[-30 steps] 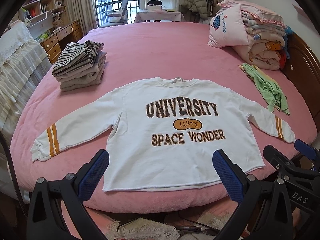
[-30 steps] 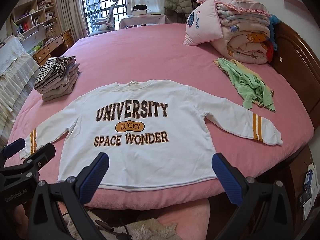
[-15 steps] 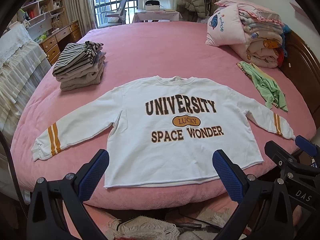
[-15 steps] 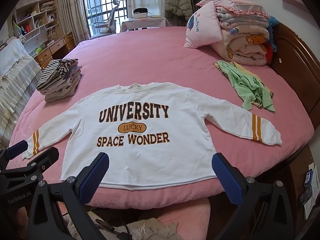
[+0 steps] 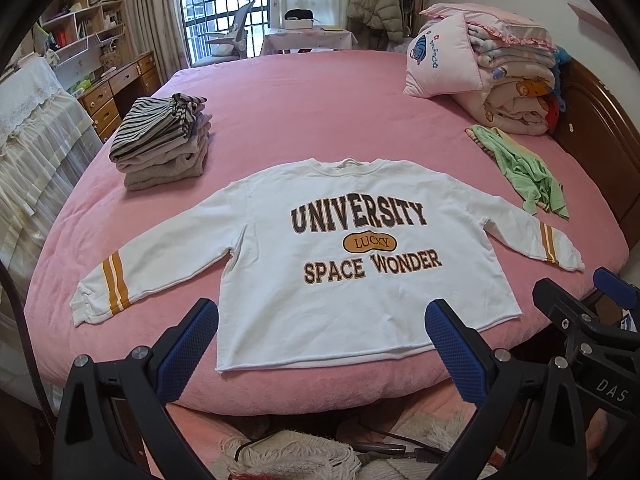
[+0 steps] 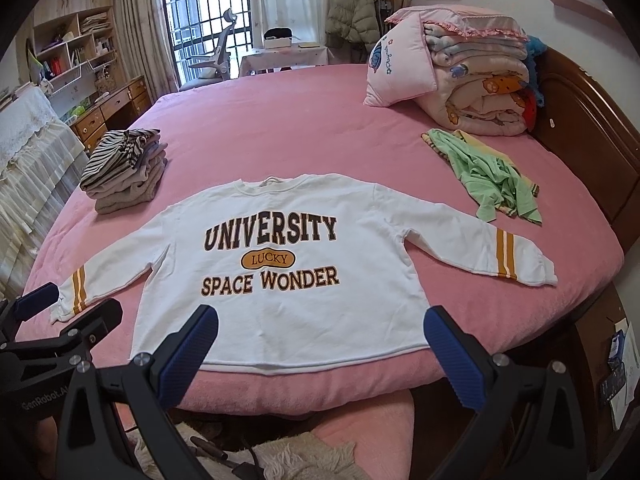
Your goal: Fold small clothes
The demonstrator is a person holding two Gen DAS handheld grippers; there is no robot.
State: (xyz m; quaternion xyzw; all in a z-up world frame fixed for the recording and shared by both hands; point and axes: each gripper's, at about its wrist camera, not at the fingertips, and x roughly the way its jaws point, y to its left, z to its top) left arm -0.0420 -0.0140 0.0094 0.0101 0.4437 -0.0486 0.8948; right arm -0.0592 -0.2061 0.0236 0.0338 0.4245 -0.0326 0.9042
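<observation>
A white sweatshirt (image 5: 352,248) (image 6: 280,256) printed "UNIVERSITY LUCKY SPACE WONDER" lies flat, face up, on the pink bed (image 5: 304,112), both striped sleeves spread out sideways. Its hem runs along the bed's near edge. My left gripper (image 5: 320,344) hovers open just in front of the hem, nothing between its blue pads. In the right wrist view my right gripper (image 6: 320,350) is likewise open and empty, in front of the hem. Each gripper shows at the edge of the other's view: the right one (image 5: 592,320) and the left one (image 6: 52,320).
A stack of folded clothes (image 5: 160,144) with a striped piece on top sits at the bed's left. A crumpled green garment (image 5: 524,168) lies at the right, by a pile of pillows and quilts (image 5: 492,76). A wooden headboard (image 5: 600,128) bounds the right side. A shaggy rug (image 5: 288,456) lies below.
Both grippers have drawn back and risen slightly from the bed, so the sweatshirt sits a bit higher in both views. The sweatshirt itself has not moved.
</observation>
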